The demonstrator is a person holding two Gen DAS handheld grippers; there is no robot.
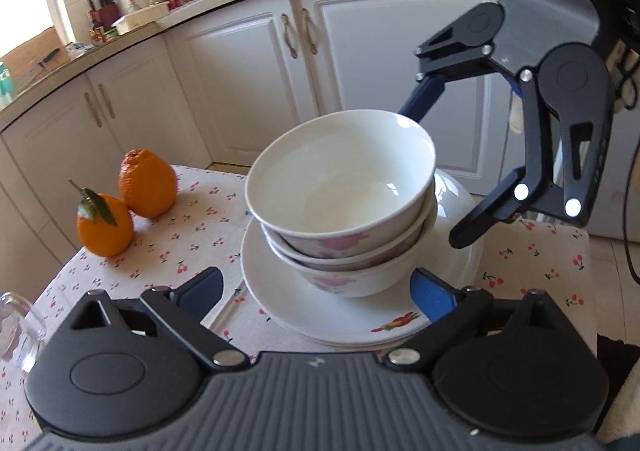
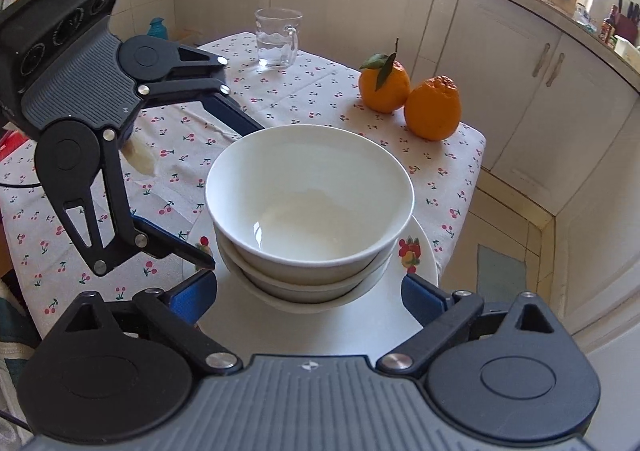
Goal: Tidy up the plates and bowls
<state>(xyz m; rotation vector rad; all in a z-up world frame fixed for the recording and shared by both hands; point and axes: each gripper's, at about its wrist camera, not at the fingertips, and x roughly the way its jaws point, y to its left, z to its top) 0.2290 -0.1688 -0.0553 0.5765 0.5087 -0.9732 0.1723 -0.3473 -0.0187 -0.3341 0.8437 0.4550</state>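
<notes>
Tabletop bowls (image 2: 310, 207) sit between both parted hand-held grippers (image 2: 308, 291).

Top bowl (image 1: 340, 175): you see it plain white inside, glossy.
Lower bowls (image 1: 344, 271): white, with faint pink flower blotches on the outer walls.
Plates (image 1: 320, 315): white; a red, orange and green fruit motif sits on the rim at your 5 o'clock in the left wrist view.
Tablecloth (image 2: 304, 87): off-white, scattered with small red cherries on green stems.
Oranges (image 2: 432, 109): bright orange; the one at your 9 o'clock in the left wrist view bears dark green leaves.
Glass mug (image 2: 278, 37): clear.
Left gripper (image 1: 316, 295): black links, grey ribbed body, blue fingers.
Right gripper (image 2: 310, 297): coloured the same.
Cabinets (image 1: 256, 63): cream white doors.
</notes>
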